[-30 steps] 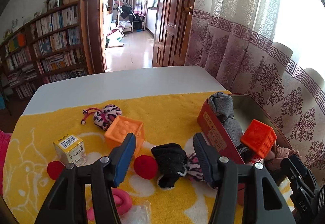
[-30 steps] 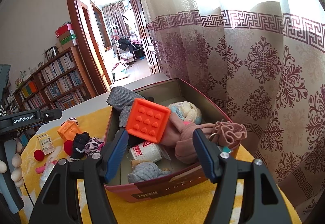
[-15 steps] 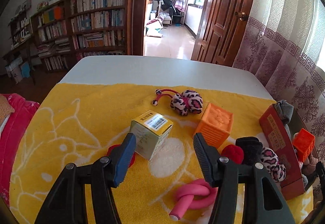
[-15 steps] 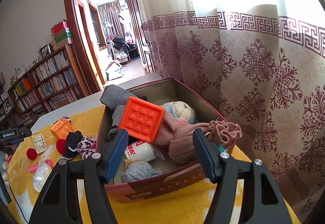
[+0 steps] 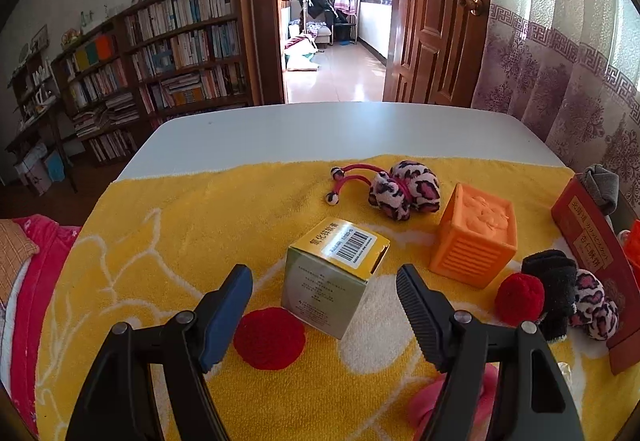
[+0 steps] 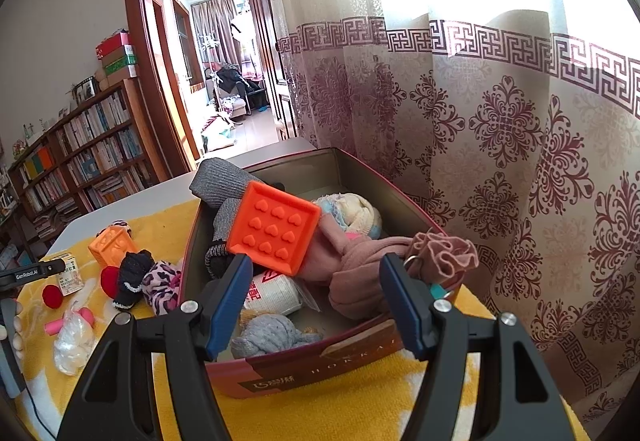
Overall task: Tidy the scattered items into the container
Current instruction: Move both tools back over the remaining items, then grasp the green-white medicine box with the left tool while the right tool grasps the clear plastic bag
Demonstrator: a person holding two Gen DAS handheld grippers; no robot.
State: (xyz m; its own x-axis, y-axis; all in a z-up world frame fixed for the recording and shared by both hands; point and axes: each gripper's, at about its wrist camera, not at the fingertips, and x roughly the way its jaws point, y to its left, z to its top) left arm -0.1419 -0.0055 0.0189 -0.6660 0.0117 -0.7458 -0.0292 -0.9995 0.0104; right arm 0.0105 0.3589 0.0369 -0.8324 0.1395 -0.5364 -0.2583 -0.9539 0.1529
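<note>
My left gripper (image 5: 324, 281) is open and empty, its fingers on either side of a small yellow-and-white carton (image 5: 334, 275) on the yellow towel (image 5: 180, 225). A red pompom (image 5: 269, 337) lies just below the carton. An orange cube (image 5: 474, 237), a leopard hair tie (image 5: 402, 189), a second red pompom (image 5: 519, 297) and a black sock (image 5: 554, 289) lie to the right. My right gripper (image 6: 316, 277) is open and empty, above the near edge of the red tin (image 6: 320, 365), which holds an orange block (image 6: 276, 227), socks and pink cloth.
A pink curler (image 5: 456, 397) lies under my left gripper's right finger. A clear plastic bag (image 6: 74, 337) lies on the towel left of the tin. The white table (image 5: 340, 129) extends beyond the towel. A patterned curtain (image 6: 500, 141) hangs close behind the tin.
My left gripper has swung left from the tin and moved up to the carton, which now sits between its fingers. My right gripper has hardly moved.
</note>
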